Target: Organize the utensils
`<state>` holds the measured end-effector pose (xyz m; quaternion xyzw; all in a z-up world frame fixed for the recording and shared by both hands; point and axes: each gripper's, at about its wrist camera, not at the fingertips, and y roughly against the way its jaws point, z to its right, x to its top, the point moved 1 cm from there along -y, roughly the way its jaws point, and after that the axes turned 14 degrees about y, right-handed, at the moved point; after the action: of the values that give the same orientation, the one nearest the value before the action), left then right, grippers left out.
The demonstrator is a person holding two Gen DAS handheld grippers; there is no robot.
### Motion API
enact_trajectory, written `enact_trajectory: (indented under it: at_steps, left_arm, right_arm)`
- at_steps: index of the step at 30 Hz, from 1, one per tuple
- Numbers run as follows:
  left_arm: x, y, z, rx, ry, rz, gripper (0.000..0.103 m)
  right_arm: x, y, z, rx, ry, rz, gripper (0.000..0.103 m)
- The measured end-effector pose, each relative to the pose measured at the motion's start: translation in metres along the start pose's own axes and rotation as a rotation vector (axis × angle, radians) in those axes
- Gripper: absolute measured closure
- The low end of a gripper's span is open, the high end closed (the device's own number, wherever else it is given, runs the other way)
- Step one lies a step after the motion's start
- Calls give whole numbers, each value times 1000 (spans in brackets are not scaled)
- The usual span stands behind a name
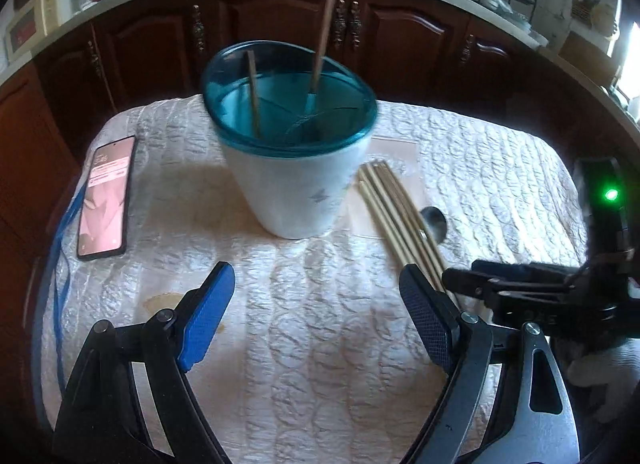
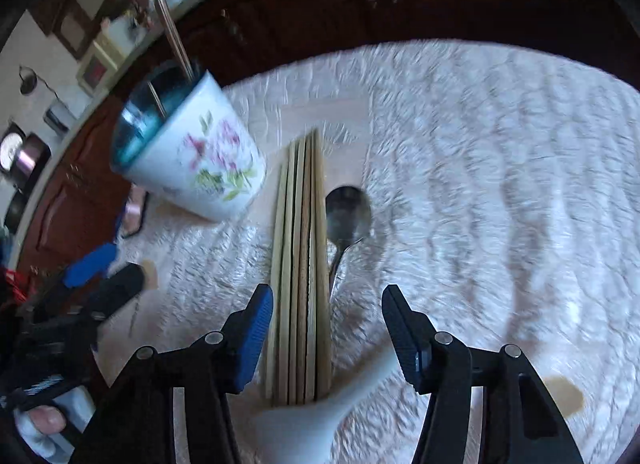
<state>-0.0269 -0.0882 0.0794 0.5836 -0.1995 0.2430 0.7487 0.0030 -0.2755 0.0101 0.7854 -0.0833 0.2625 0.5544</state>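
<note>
- Quilted white tablecloth (image 1: 320,344) under everything — soft and bumpy, so thin sticks sink slightly into the folds.
- Floral cup (image 2: 192,156) with the teal interior, upright on the cloth to the left of the loose pile; two sticks and what looks like a utensil handle already standing inside. Likely ceramic: heavy enough to stay put, but best not knocked.
- Phone (image 1: 106,198) lying flat, well apart to the left, beside a blue cable.
- Bundle of chopsticks (image 2: 302,264) side by side on the cloth just right of the cup — light, stiff, smooth, prone to rolling or fanning out. Best pinched across the near third, squarely.
- White ceramic spoon (image 2: 340,396) lying across the near ends of the chopsticks; slippery, fragile.
- Metal spoon (image 2: 347,210) touching the bundle's right edge, bowl up, thin handle running back under the right jaw.
- Right gripper (image 2: 326,328) spread wide, empty, straddling the chopsticks' near part — blurred, seemingly moving.
- Left gripper (image 1: 316,304) also wide apart, empty, hanging over bare cloth in front of the cup.
</note>
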Motion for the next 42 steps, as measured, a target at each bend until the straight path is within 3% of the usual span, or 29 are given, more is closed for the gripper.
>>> enact_trajectory:
  at_steps: [1, 3, 5, 11, 15, 16, 19, 20, 26, 28, 30, 34, 36, 38, 42]
  left_arm:
    - [1, -1, -2, 4, 4, 0, 19]
    - [2, -3, -7, 9, 11, -9, 19]
    - [2, -7, -8, 8, 17, -18, 19]
    - [-3, -21, 12, -38, -1, -53, 19]
    - [-6, -39, 32, -79, -22, -95, 21]
    - [-7, -45, 36, -82, -24, -106, 24]
    - [-6, -68, 46, -76, -21, -163, 41]
    - [-6, -74, 47, -77, -14, -181, 46]
    - [-3, -93, 48, -86, 14, -216, 50]
    - [-3, -94, 46, -93, 21, -213, 58]
    - [-4, -93, 49, -130, 15, -225, 80]
    - [-8, -91, 57, -137, -25, -217, 94]
    - [-8, -89, 53, -117, -30, -220, 95]
    - [-9, -86, 42, -139, -12, -240, 95]
    - [-12, -76, 31, -143, -17, -257, 96]
  right_arm:
    - [0, -7, 0, 17, -6, -14, 58]
    - [-4, -13, 1, 27, -28, -22, 84]
    - [-11, -10, 6, 57, -91, 12, 93]
    - [-52, 15, 40, 83, -277, 53, 93]
    - [-70, 32, 47, 45, -300, 44, 93]
    - [-73, 35, 45, 31, -295, 42, 90]
    - [-69, 56, 51, 13, -279, 83, 63]
    - [-68, 62, 52, 7, -265, 89, 62]
    - [-39, 65, 38, -10, -151, 96, 62]
    - [-37, 62, 42, -16, -146, 90, 62]
    - [-33, 53, 45, -9, -147, 84, 62]
    - [-22, 29, 43, -2, -150, 49, 66]
    - [-21, 17, 42, -27, -135, 18, 72]
    - [-26, 11, 43, -34, -125, -6, 89]
    - [-36, 19, 51, -35, -170, 38, 97]
